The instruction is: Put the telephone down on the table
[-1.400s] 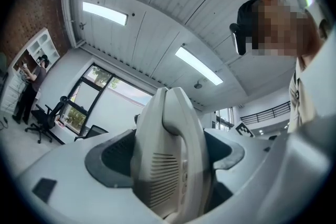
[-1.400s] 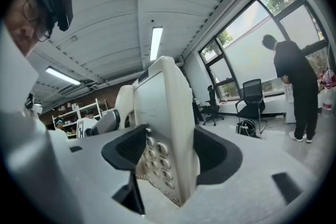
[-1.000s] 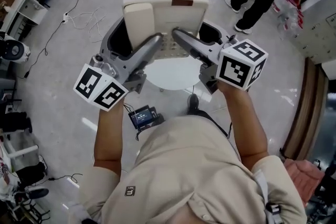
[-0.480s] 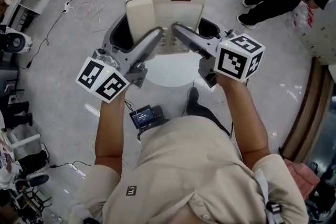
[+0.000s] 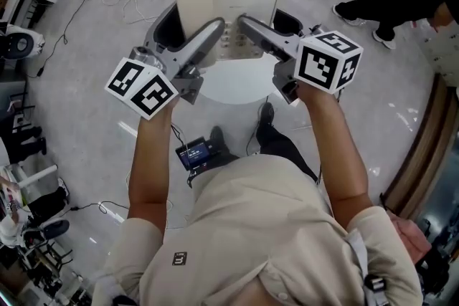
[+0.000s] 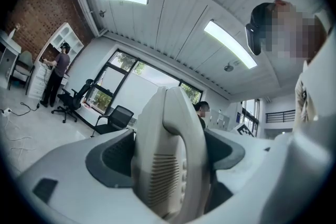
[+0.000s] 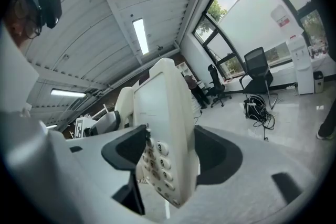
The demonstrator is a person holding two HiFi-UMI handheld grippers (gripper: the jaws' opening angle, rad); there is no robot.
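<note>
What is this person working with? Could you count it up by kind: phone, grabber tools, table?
Cream telephone: 1
Grippers: 2, the left gripper and the right gripper, each shut on the telephone
Round white table: 1
Total: 4

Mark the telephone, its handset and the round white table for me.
telephone (image 5: 249, 0), head view, on the bare panel of its base.
handset (image 5: 194, 5), head view, on the middle of its back.
table (image 5: 240, 87), head view, on its bare white top.
</note>
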